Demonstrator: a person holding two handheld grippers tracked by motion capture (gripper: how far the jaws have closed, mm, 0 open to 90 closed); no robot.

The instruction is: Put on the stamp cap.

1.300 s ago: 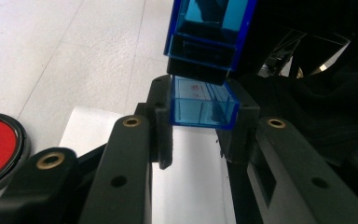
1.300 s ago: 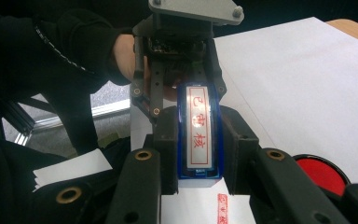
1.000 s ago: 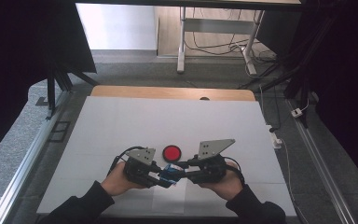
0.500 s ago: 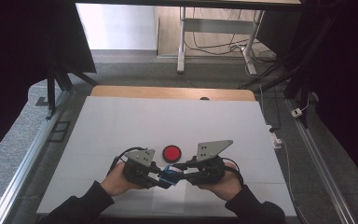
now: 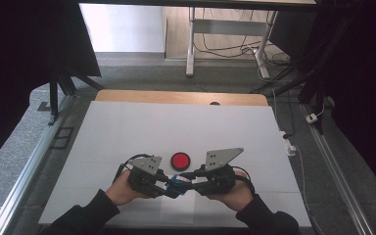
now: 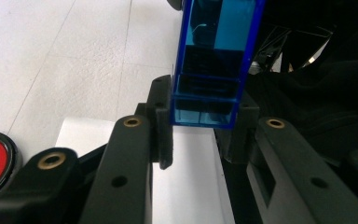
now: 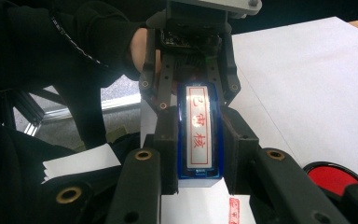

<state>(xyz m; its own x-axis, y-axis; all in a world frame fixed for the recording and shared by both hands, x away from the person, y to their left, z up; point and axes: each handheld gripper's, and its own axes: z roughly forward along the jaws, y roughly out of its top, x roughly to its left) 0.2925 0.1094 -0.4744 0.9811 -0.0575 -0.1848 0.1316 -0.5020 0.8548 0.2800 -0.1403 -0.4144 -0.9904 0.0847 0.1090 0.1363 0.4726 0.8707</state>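
One bench (image 5: 127, 127) carries everything, its top covered by a white sheet with a strip of bare wood showing at the far edge. Near its front edge lies one smaller sheet of white paper (image 6: 191, 186), under the two grippers; in the right gripper view a red stamped mark (image 7: 233, 207) shows on it just below the fingers, too small and cut off to read. Two grippers meet over that paper, each in one of the person's hands, and each bears a grey three-cornered plate on top. The left gripper (image 5: 164, 188) comes in from the left and the right gripper (image 5: 191, 185) from the right, their tips facing each other. Between them is one blue translucent stamp (image 5: 178, 183), a long narrow block held level above the paper. The fingers (image 6: 161, 126) of the left gripper are closed narrow on one end of it, pads pressing both blue sides; the fingers (image 7: 165, 149) of the right gripper are closed narrow on the other end in the same way. In the right gripper view the stamp's upturned white face (image 7: 199, 133) carries a red rectangular frame with three red Chinese characters in a column; glare washes them out, and the lowest looks like 核. One round red ink pad (image 5: 180, 160) in a black rim lies on the bench just beyond the grippers, apart from the stamp.
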